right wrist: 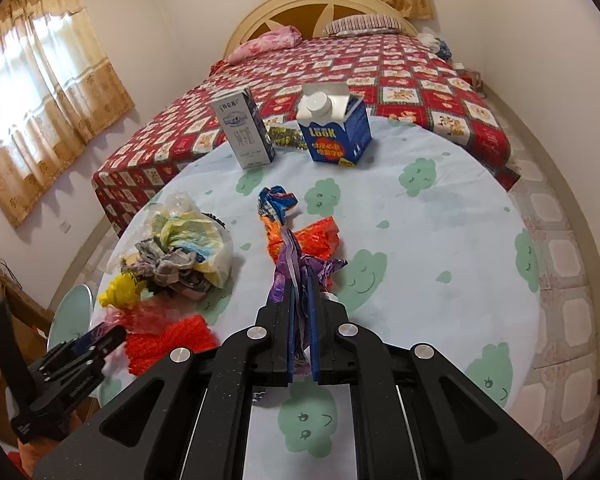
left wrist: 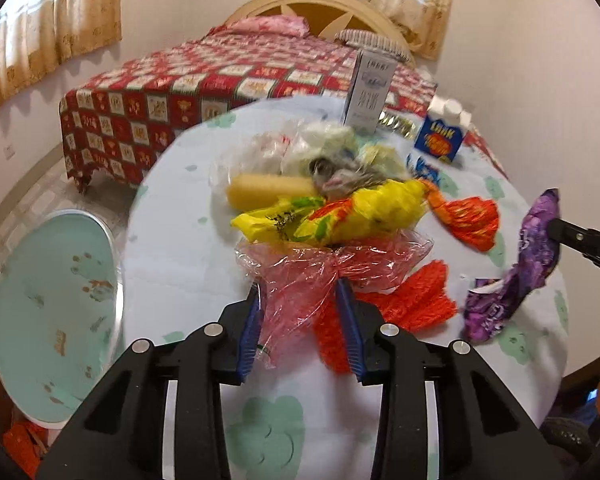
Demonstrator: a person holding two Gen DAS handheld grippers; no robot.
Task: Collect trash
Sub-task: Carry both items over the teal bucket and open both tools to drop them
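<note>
Left wrist view: the left claw sits low centre of the frame, its blue pads drawn in on a crumpled red-tinted clear wrapper; the film fills the gap and bunches between them, so I judge it gripped.
Why that grip: the wrapper lies at the near edge of the trash heap, the easiest piece to pinch without disturbing the yellow bag behind it.
Right wrist view: the right claw is squeezed nearly closed on a purple wrapper, whose loose end sticks out past the fingertips at frame centre.
Why held so: thin foil needs a tight pinch or it slips.
Trash left: an orange net and an orange wrapper right of centre, a bag of scraps at centre left, two cartons, white and blue, standing at the top of the table.
Possible bin: a pale round tub at lower left, beside the table; probably where the trash goes.
Hidden or unclear: the heap's grey middle is motion-blurred; the tub's bottom is cut off by the claw body; whether the purple wrapper touches the table cannot be told; the red film's lower end hides part of the orange net.
</note>
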